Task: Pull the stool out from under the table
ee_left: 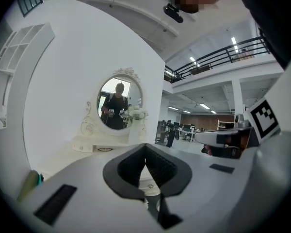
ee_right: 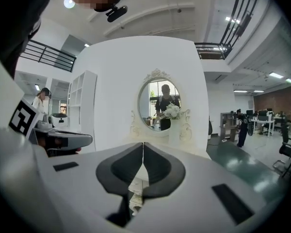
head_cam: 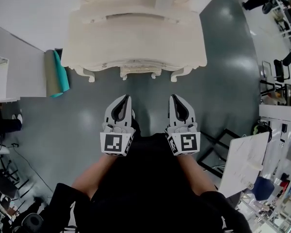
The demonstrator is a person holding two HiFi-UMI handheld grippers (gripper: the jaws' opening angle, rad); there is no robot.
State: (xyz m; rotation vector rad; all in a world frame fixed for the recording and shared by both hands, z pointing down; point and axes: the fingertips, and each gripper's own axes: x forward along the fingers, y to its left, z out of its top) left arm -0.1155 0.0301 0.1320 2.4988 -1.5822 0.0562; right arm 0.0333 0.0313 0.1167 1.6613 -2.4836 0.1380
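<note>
A cream ornate dressing table (head_cam: 136, 38) stands straight ahead in the head view. The stool (head_cam: 137, 71) is tucked under it, with only its carved front edge and small feet showing. My left gripper (head_cam: 124, 99) and right gripper (head_cam: 175, 99) hover side by side over the grey floor, a short way in front of the table, both shut and empty. The left gripper view shows the closed left gripper (ee_left: 145, 147) pointing at the table's oval mirror (ee_left: 119, 103). In the right gripper view the right gripper (ee_right: 143, 145) is closed too, facing the same mirror (ee_right: 160, 103) and a vase of white flowers (ee_right: 173, 111).
A teal roll (head_cam: 58, 74) leans beside a white partition (head_cam: 19, 67) left of the table. At the right stand a black metal frame (head_cam: 218, 149), a tilted white board (head_cam: 242, 161) and black chairs (head_cam: 281, 69). Grey floor (head_cam: 77, 130) spreads around me.
</note>
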